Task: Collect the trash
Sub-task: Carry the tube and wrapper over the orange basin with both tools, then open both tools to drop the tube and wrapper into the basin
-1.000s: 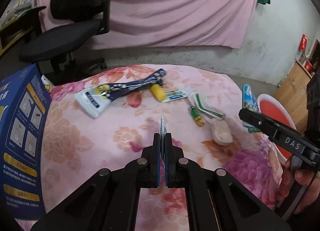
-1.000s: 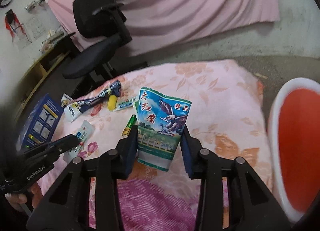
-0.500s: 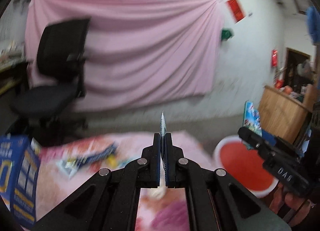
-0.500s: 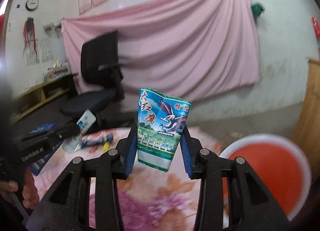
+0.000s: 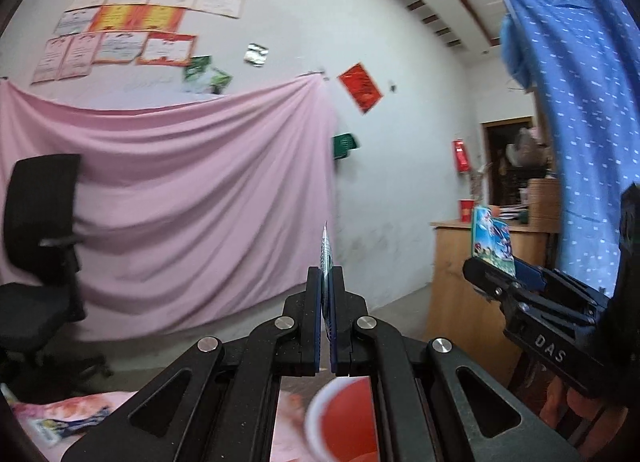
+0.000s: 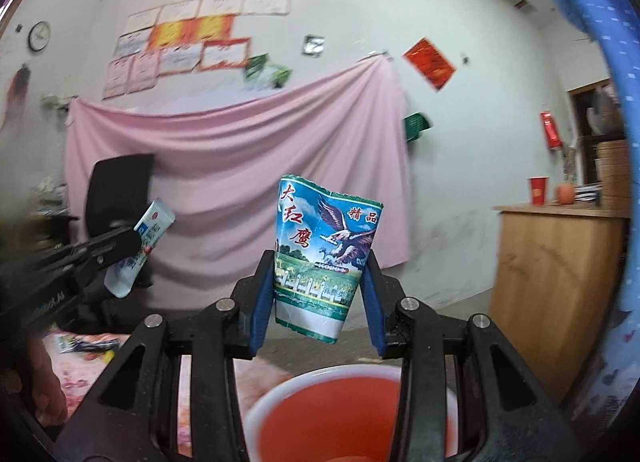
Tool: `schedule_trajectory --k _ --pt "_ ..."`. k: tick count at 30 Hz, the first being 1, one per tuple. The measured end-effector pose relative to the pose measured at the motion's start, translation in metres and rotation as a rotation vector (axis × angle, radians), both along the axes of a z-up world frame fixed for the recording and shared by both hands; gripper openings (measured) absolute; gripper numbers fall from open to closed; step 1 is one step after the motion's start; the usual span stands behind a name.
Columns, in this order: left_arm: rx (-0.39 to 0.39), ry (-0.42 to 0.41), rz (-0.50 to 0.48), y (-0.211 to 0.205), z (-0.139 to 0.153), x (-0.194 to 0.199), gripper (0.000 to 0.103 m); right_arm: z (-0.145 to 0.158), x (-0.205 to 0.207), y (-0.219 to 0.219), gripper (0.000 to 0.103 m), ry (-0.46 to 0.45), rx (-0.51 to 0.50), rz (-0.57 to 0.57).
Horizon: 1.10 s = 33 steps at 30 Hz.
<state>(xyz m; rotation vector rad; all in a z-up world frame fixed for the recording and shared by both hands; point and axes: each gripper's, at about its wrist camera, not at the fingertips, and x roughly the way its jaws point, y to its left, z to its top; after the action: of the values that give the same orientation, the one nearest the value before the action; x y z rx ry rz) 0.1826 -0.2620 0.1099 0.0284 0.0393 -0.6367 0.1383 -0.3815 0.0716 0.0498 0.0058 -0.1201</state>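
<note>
My left gripper (image 5: 328, 282) is shut on a flat white and blue wrapper (image 5: 326, 262), seen edge-on; it shows in the right wrist view (image 6: 140, 246) as a white sachet. My right gripper (image 6: 318, 262) is shut on a blue and green eagle-print packet (image 6: 320, 258), also seen in the left wrist view (image 5: 492, 242). Both grippers are raised and tilted up. A red basin with a white rim (image 6: 332, 414) lies right below the right gripper and shows under the left gripper (image 5: 344, 418).
The pink floral table (image 6: 80, 358) at lower left holds more wrappers (image 5: 68, 422). A black office chair (image 5: 36, 242) stands at left, a wooden cabinet (image 6: 556, 294) at right, a pink sheet (image 5: 180, 201) on the back wall.
Both grippers have lifted off the table and tilted upward with their wrappers. They moved right, so the red basin now lies beneath them.
</note>
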Motion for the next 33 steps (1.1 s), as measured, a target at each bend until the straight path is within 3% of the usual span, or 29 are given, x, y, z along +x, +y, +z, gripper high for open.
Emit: schedule_trajectory --k 3,6,12,16,20,26,33 --pt "0.016 0.001 -0.043 -0.03 -0.005 -0.001 0.001 -0.001 -0.005 -0.018 0.063 0.002 -0.011 -0.04" --pt "0.035 0.053 -0.083 -0.05 -0.014 0.005 0.001 -0.009 -0.002 -0.036 0.063 0.048 -0.002 -0.058" --pt "0.14 0.23 -0.096 -0.073 -0.044 0.039 0.001 -0.04 0.015 -0.065 0.063 0.225 0.07 -0.065" --pt "0.22 0.431 -0.12 -0.091 -0.071 0.07 0.001 -0.067 0.029 -0.083 0.063 0.353 0.137 -0.061" --pt "0.254 0.552 -0.126 -0.098 -0.086 0.087 0.001 -0.093 0.037 -0.09 0.063 0.487 0.186 -0.063" --pt "0.297 0.634 -0.139 -0.103 -0.094 0.092 0.002 -0.115 0.04 -0.094 0.064 0.606 0.212 -0.056" --pt "0.32 0.664 -0.123 -0.099 -0.095 0.092 0.002 -0.116 0.045 -0.096 0.067 0.645 0.21 -0.028"
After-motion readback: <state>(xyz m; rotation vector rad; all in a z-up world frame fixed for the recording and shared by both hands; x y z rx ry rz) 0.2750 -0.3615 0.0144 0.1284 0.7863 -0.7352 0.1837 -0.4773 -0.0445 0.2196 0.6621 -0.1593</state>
